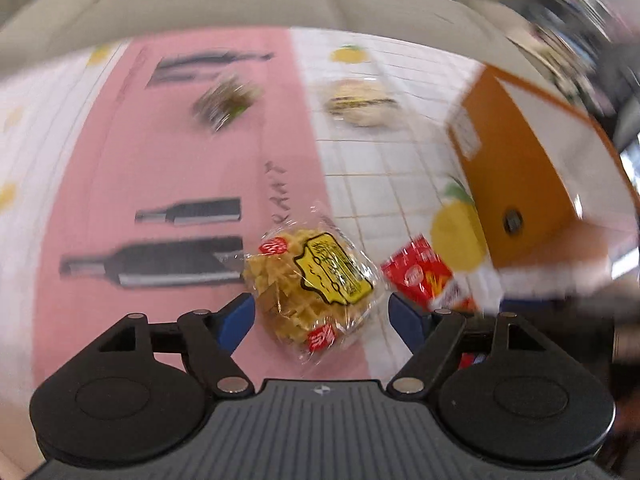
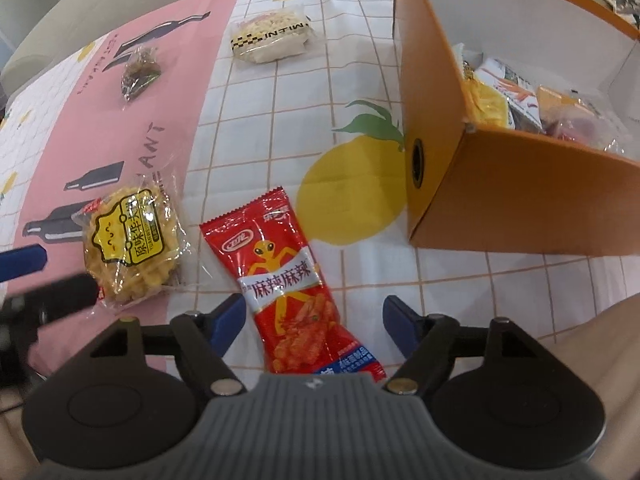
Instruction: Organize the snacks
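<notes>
My left gripper [image 1: 320, 314] is open, its blue fingers on either side of a clear pack of yellow waffle crisps [image 1: 310, 292] lying on the tablecloth. My right gripper [image 2: 314, 318] is open around a red spicy snack packet [image 2: 292, 296], which also shows in the left wrist view [image 1: 426, 276]. The waffle pack [image 2: 132, 246] lies left of the red packet. An orange box [image 2: 500, 168] at the right holds several snack packs; it also shows in the left wrist view [image 1: 516, 168].
A pale noodle pack [image 2: 272, 34] and a small dark snack pack [image 2: 140, 70] lie farther back on the pink and white tablecloth [image 2: 256, 128]. A beige sofa [image 1: 240, 4] runs behind the table. The left gripper's blue finger [image 2: 24, 260] shows at the right view's left edge.
</notes>
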